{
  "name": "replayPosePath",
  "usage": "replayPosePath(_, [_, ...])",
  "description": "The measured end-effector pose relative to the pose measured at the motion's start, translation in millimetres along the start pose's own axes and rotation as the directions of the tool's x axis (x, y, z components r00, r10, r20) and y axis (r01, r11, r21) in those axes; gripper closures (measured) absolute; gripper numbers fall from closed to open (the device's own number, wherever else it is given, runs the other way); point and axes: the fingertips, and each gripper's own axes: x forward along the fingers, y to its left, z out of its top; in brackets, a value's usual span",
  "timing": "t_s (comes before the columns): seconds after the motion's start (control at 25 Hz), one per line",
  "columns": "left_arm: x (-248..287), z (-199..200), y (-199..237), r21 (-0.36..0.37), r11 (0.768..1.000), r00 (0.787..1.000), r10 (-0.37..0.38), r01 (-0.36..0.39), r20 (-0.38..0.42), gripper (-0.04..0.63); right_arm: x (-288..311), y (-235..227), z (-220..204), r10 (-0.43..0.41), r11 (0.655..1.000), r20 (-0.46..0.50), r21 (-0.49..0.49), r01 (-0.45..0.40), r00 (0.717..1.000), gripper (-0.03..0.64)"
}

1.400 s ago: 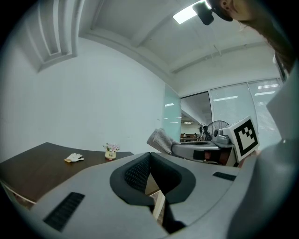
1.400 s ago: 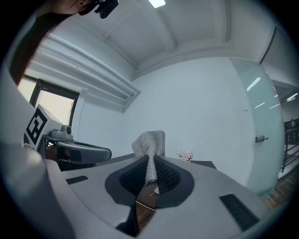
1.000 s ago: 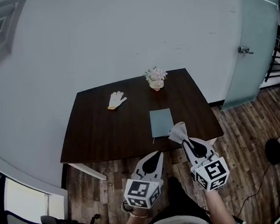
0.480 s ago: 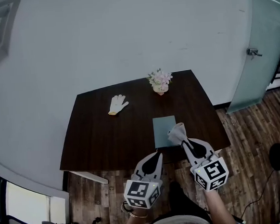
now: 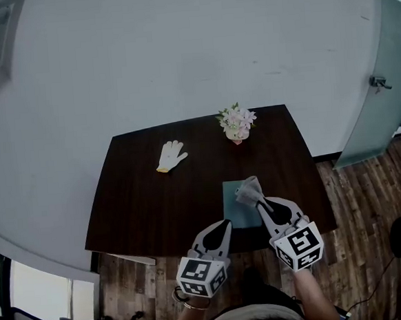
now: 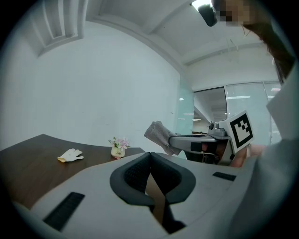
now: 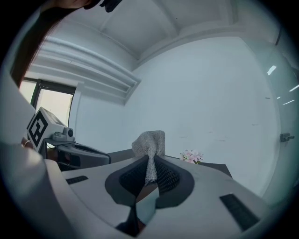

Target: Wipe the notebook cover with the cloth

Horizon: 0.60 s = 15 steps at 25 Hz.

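A teal notebook [image 5: 240, 206] lies flat near the front right edge of the dark table [image 5: 141, 195]. My right gripper [image 5: 261, 203] is shut on a grey cloth [image 5: 248, 189], which sticks up from the jaw tips above the notebook's near half; the cloth [image 7: 150, 142] fills the middle of the right gripper view. Whether the cloth touches the cover I cannot tell. My left gripper [image 5: 225, 224] hovers at the table's front edge, left of the notebook, shut with nothing in it [image 6: 149, 155]. The right gripper and cloth [image 6: 161, 135] show in the left gripper view.
A white glove [image 5: 171, 155] lies at the back left of the table. A small pot of pink flowers [image 5: 237, 124] stands at the back, beyond the notebook. Wooden floor [image 5: 370, 204] surrounds the table, with a glass door [image 5: 381, 79] to the right.
The head camera has shifted, so the table sits lower and more central in view. My right gripper and the cloth have moved forward over the notebook's near part. The left gripper holds its place.
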Motion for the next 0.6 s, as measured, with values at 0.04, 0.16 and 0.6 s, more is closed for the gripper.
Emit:
replayPosePath(0.04, [8,-2,5,-0.003,1.000,1.000,0.005,-0.005,-0.007,0.578,8,-6,-1,0.009,1.000,-0.007,-0.004,-0.010,1.000,0.581])
replayPosePath(0.16, [28,-9,18,-0.013,1.000,0.999,0.020,-0.020,-0.026,0.578,30,-19,-6,0.044,0.999,-0.031,-0.021,-0.044,0.999,0.580])
replayPosePath(0.6, [71,-40,56,-0.035,0.998,0.994,0.052,-0.056,-0.091,0.578,100,-46,-39,0.140,0.981,-0.138,-0.111,-0.156,0.980,0.580])
